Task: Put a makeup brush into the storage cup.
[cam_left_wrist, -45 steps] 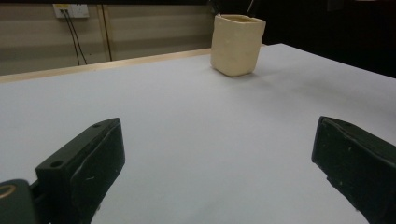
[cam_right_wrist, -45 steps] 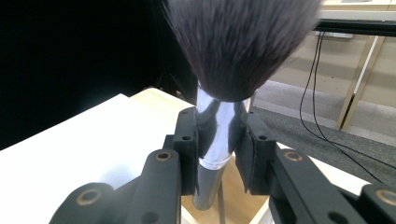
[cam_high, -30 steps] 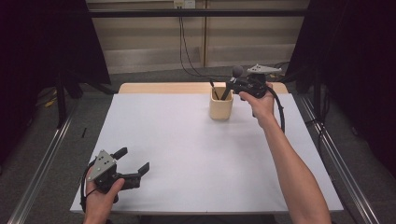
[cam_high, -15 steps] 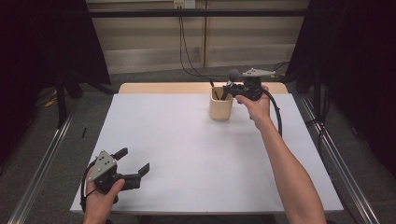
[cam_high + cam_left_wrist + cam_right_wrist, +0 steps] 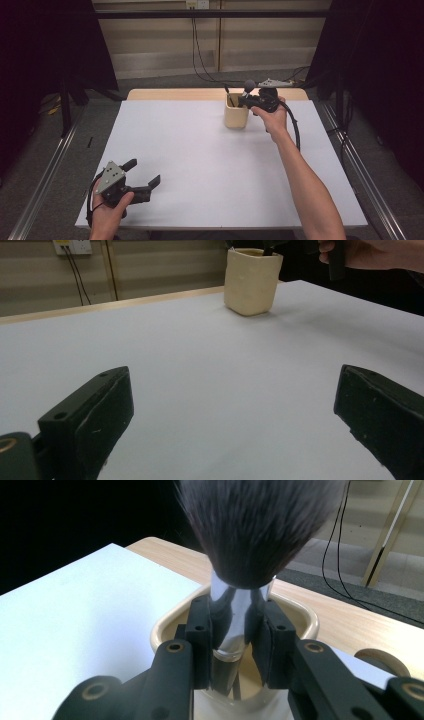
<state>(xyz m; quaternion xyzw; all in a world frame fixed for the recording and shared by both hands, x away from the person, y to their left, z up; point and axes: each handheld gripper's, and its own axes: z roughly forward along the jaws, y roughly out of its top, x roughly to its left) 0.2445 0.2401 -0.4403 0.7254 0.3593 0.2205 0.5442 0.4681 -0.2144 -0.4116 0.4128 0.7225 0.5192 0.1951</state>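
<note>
A cream cup stands at the far middle of the white table, also seen as the cup and the cup. My right gripper is shut on the silver ferrule of a makeup brush, bristles up, its handle reaching down into the cup. The brush head shows above the cup's rim. A thin dark stick leans in the cup. My left gripper rests at the near left, jaws wide open with nothing between them.
The white sheet covers a wooden tabletop whose bare strip runs along the far edge. Cables hang behind the table. Dark curtains flank both sides, and metal rails run along the floor.
My right gripper has sunk a little with the brush, bringing the handle lower into the cup. The left gripper has stayed put.
</note>
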